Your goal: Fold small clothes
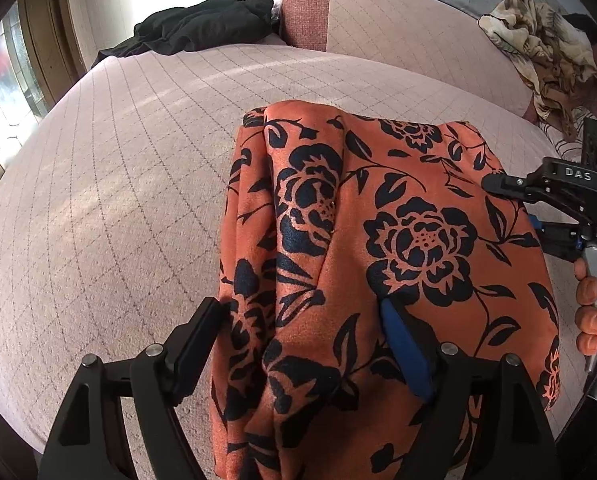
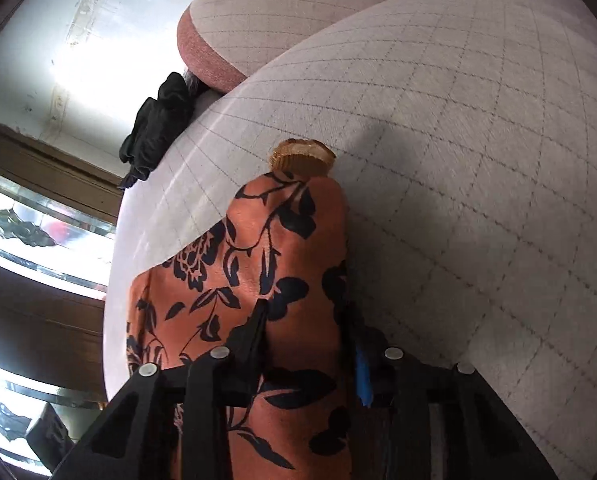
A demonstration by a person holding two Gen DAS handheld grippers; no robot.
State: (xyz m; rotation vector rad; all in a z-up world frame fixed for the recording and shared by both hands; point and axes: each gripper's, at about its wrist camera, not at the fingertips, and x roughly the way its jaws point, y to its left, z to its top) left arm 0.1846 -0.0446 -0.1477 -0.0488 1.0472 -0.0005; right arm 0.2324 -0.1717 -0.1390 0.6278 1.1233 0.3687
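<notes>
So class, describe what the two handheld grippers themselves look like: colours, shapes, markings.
Both are black, angular, with silver pivot pins; each shows a blue pad on one of its jaws. The left gripper matches the right gripper, whose body reads "DAS" in white in the left wrist view.

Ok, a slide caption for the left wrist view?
Left gripper and right gripper grip an orange floral garment on a pink quilted bed.

We see one garment (image 1: pixel 378 240): orange cloth printed with black roses and leaves. It lies bunched on the pink quilted cushion (image 1: pixel 118 200), gathered into long soft ridges running away from us. In the right wrist view it (image 2: pixel 274 264) rises in a narrow fold, with a tan ribbed edge (image 2: pixel 302 158) showing at its far tip.
</notes>
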